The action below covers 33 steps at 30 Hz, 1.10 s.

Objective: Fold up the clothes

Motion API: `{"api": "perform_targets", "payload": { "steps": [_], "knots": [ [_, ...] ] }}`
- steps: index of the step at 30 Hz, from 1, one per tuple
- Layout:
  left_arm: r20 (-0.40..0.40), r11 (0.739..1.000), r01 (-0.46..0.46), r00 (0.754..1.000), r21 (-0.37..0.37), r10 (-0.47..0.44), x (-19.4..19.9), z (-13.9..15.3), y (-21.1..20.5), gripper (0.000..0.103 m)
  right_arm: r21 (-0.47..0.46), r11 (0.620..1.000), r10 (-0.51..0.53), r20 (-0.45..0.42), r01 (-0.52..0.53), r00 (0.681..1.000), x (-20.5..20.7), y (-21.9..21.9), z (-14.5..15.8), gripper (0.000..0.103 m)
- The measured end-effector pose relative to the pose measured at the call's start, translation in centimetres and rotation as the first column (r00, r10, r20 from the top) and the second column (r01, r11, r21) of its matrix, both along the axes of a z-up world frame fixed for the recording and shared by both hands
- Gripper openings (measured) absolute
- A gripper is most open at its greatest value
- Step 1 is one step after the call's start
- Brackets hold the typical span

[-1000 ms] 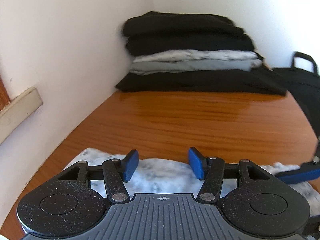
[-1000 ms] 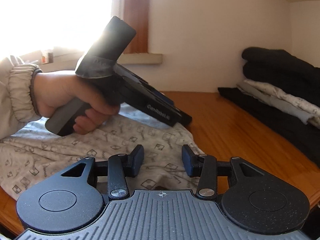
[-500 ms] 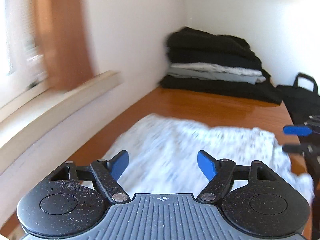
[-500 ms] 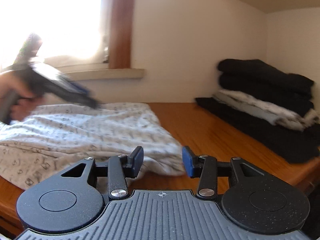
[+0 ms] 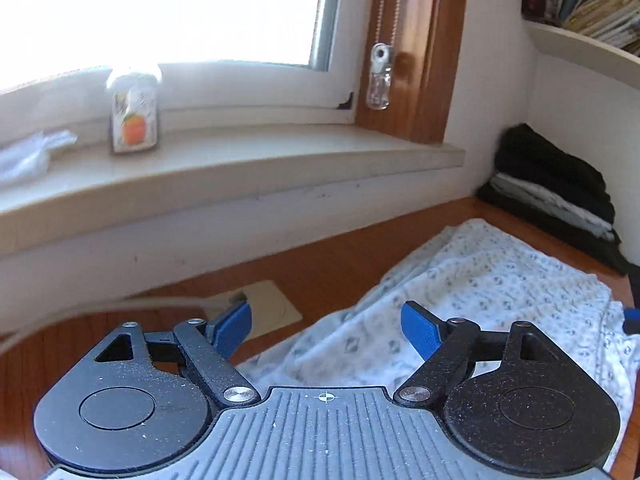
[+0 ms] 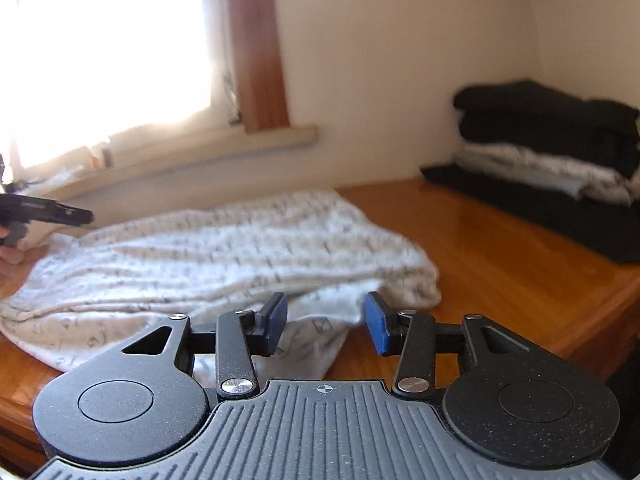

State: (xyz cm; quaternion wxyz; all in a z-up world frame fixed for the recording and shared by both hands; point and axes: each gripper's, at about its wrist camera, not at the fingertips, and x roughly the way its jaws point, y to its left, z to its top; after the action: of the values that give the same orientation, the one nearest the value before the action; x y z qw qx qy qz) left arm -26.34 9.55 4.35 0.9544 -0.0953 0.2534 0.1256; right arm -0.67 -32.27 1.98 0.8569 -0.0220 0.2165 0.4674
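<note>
A white patterned garment point(image 5: 500, 280) point(image 6: 220, 248) lies rumpled and spread across the wooden table point(image 6: 500, 248). My left gripper point(image 5: 326, 328) hovers over the garment's left end, facing the window wall. Its jaws are opening and nothing is between them. In the right wrist view the left gripper point(image 6: 48, 214) shows at the far left edge, held by a hand. My right gripper point(image 6: 326, 322) stands open just above the garment's near corner, and its pads do not press the cloth. A blue fingertip of it peeks in at the left wrist view's right edge.
A stack of folded dark and light clothes point(image 5: 556, 188) point(image 6: 552, 140) sits in the back right corner. A window sill point(image 5: 240, 160) carries a small bottle point(image 5: 134, 120). A beige plate point(image 5: 264, 308) with a cable lies on the table. A bookshelf point(image 5: 592, 8) hangs above.
The left gripper swung left from facing the folded stack to facing the window, reaching the garment's left end with its jaws wider. The right gripper shifted a little, still open.
</note>
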Motion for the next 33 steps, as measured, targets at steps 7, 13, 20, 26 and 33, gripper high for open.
{"api": "perform_targets", "payload": {
  "steps": [7, 13, 20, 26, 33],
  "knots": [
    [-0.010, 0.997, 0.081, 0.997, 0.012, -0.081, -0.3, -0.4, 0.0, 0.084, -0.009, 0.999, -0.040, -0.026, 0.040, 0.999, -0.1, -0.4, 0.3, 0.004],
    [0.053, 0.999, 0.008, 0.999, -0.049, -0.006, -2.0, 0.1, 2.6, 0.096, -0.039, 0.997, -0.060, 0.101, 0.064, 0.993, -2.3, 0.1, 1.4, 0.034],
    [0.049, 0.996, -0.031, 0.998, -0.083, 0.035, -2.1, -0.4, 4.9, 0.103, -0.063, 0.997, -0.016, 0.244, 0.033, 0.970, -5.6, 2.6, 2.7, 0.063],
    [0.013, 0.988, -0.010, 1.000, -0.155, 0.013, -2.4, -1.4, 7.1, 0.103, -0.033, 0.997, 0.081, 0.224, -0.076, 0.971, -7.3, 5.4, 2.9, 0.074],
    [-0.005, 0.983, 0.005, 1.000, -0.181, -0.006, -1.9, -2.1, 7.3, 0.103, -0.027, 0.966, 0.258, 0.201, -0.258, 0.945, -11.4, 10.8, 2.2, 0.075]
  ]
}}
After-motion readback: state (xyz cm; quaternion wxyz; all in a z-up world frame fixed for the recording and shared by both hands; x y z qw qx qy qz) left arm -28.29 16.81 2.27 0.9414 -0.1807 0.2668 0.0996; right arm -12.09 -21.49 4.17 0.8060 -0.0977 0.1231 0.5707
